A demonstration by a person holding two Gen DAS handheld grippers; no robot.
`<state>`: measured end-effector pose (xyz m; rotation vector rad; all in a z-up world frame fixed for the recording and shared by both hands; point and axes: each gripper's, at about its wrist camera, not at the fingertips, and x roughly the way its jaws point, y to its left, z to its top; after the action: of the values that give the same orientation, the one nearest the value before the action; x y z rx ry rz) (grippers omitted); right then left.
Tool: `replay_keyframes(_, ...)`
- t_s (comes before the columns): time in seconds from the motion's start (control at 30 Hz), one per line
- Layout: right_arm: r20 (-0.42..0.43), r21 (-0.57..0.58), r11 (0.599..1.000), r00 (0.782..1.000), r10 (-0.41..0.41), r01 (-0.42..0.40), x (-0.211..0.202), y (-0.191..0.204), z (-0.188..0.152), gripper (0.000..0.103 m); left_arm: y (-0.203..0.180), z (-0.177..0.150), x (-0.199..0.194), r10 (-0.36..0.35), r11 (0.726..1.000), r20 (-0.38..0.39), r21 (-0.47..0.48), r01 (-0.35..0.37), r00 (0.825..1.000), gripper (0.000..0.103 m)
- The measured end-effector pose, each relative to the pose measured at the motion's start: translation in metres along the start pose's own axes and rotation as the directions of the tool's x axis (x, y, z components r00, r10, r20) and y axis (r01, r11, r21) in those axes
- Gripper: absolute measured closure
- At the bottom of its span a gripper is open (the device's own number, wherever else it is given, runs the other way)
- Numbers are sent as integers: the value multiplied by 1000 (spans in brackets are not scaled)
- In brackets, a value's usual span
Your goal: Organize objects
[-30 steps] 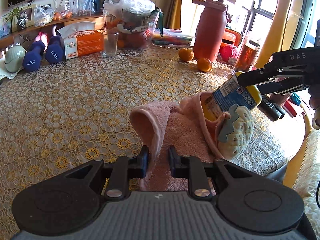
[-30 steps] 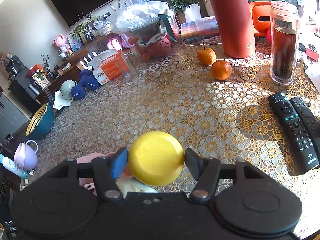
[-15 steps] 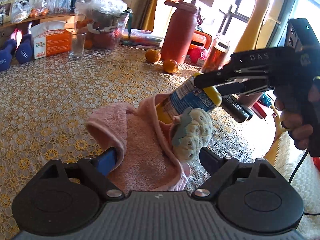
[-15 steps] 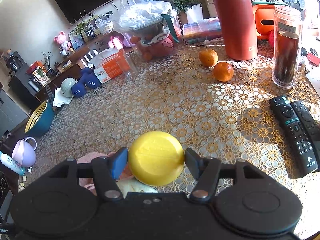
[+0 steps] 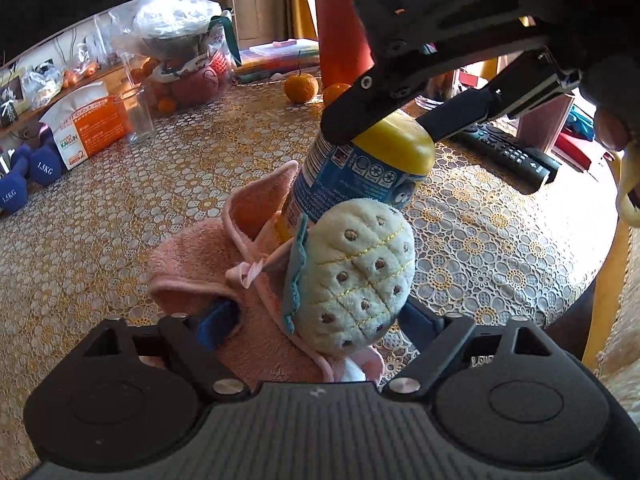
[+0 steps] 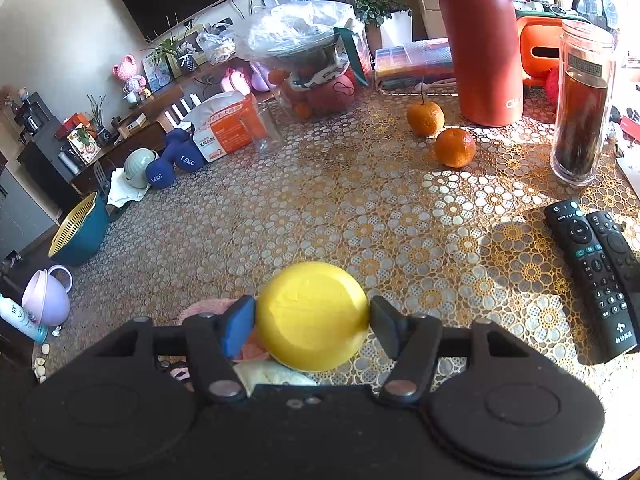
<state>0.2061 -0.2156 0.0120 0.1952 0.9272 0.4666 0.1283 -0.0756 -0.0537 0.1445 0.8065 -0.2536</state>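
Note:
A pink plush pouch [image 5: 208,256] with a pale green stuffed strawberry [image 5: 352,276] on its front lies on the lace-covered table [image 5: 160,184]. My left gripper [image 5: 316,322] is open, its fingers on either side of the strawberry and the pouch's near edge. My right gripper [image 6: 312,320] is shut on the yellow cap [image 6: 312,314] of a blue-labelled bottle [image 5: 352,172]. The bottle stands tilted with its lower end inside the pouch's opening. In the left wrist view the right gripper [image 5: 384,128] comes down from the upper right.
Two black remotes [image 6: 596,272] lie at the right. Two oranges [image 6: 440,132], a red flask [image 6: 480,40], a dark jar [image 6: 580,108], a glass [image 5: 136,114], an orange tissue box [image 5: 86,128] and blue dumbbells [image 5: 32,176] stand farther back. The table edge runs near right.
My left gripper opened, let go of the pouch's edge and moved right and closer around the strawberry. The right gripper kept its grip and tipped the bottle more upright in the pouch.

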Motion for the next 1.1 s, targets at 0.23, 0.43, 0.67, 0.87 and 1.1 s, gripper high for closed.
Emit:
replay_keyframes(0.23,0,21,1000,1000,6,-6,0,-2,0,41,17,-1,-18,-41,993,54,-105,46,998,59)
replay_keyframes(0.43,-4,39,999,1000,10,-10,0,-7,2,41,28,6,-48,-87,982,127,-156,106,988,61)
replay_keyframes(0.67,-3,55,998,1000,-1,1,0,-6,1,41,7,28,-53,-100,991,141,-80,112,985,61)
replay_keyframes(0.87,-10,57,998,1000,5,-5,0,-9,2,41,17,21,-18,-47,995,53,-90,51,997,61)
replay_keyframes(1.1,-10,50,998,1000,25,-24,-2,-10,-2,41,50,12,-25,-24,989,43,-142,30,999,62)
